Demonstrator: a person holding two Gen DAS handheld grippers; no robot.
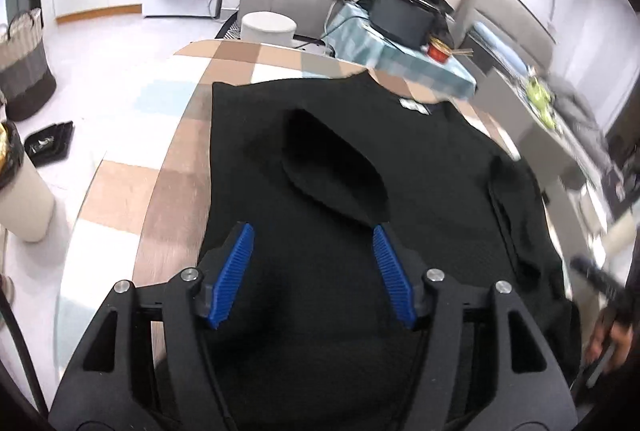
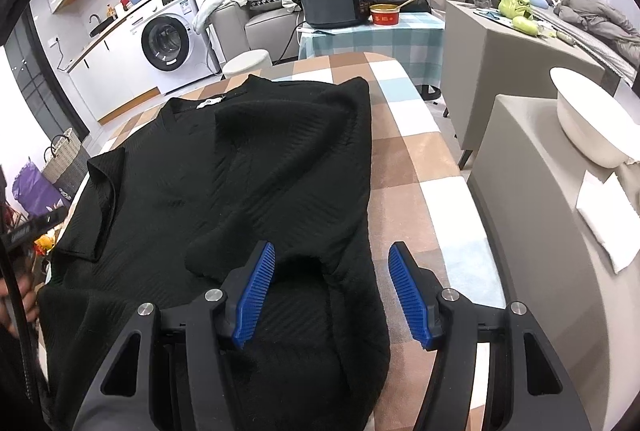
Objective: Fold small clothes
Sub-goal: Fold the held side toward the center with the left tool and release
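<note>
A black knit top (image 1: 420, 159) lies flat on the checked tablecloth (image 1: 180, 167), its neck with a white label (image 1: 414, 106) at the far end. One sleeve (image 1: 332, 171) is folded in over the body. My left gripper (image 1: 312, 231) hovers open above the lower part of the top, with nothing between its blue pads. In the right wrist view the top (image 2: 240, 151) fills the left half of the table (image 2: 412, 159). My right gripper (image 2: 331, 247) stands open over the top's right hem edge, one pad above cloth and the other above bare tablecloth.
Beyond the table stand a white round stool (image 2: 248, 63), a washing machine (image 2: 164, 39) and a small table with a black oven (image 2: 334, 5) and a red bowl (image 2: 386, 15). A grey cabinet with a white bowl (image 2: 592, 123) flanks the right side. A woven basket (image 1: 24, 63) sits on the floor.
</note>
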